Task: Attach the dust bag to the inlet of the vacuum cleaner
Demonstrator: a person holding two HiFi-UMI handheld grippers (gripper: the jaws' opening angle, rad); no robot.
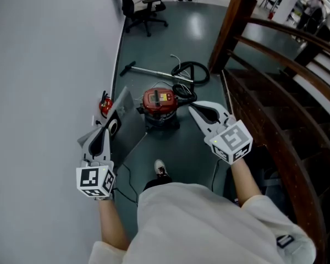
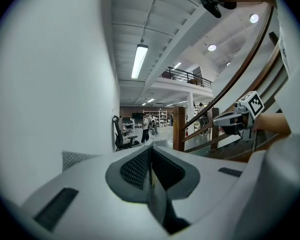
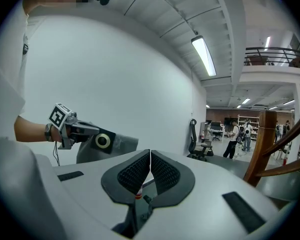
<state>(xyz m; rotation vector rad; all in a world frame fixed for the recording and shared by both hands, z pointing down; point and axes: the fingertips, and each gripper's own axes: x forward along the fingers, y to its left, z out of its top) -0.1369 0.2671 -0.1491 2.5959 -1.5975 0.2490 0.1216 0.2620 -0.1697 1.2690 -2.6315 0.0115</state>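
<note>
A red canister vacuum cleaner [image 1: 160,106] stands on the dark floor ahead, its black hose [image 1: 190,73] coiled behind it. My left gripper [image 1: 102,133] is shut on the black collar of a grey dust bag [image 1: 124,111], which it holds up near the wall. The right gripper view shows the left gripper [image 3: 82,130], the bag [image 3: 117,144] and the collar's round ring [image 3: 103,141]. In the left gripper view a thin card edge sits between the jaws of the left gripper [image 2: 151,156]. My right gripper [image 1: 201,111] is shut and holds nothing, right of the vacuum.
A metal wand [image 1: 154,71] lies on the floor behind the vacuum. A white wall [image 1: 49,65] runs along the left, with a small red object [image 1: 105,104] at its foot. A wooden stair rail [image 1: 275,92] borders the right. An office chair [image 1: 143,7] stands far back.
</note>
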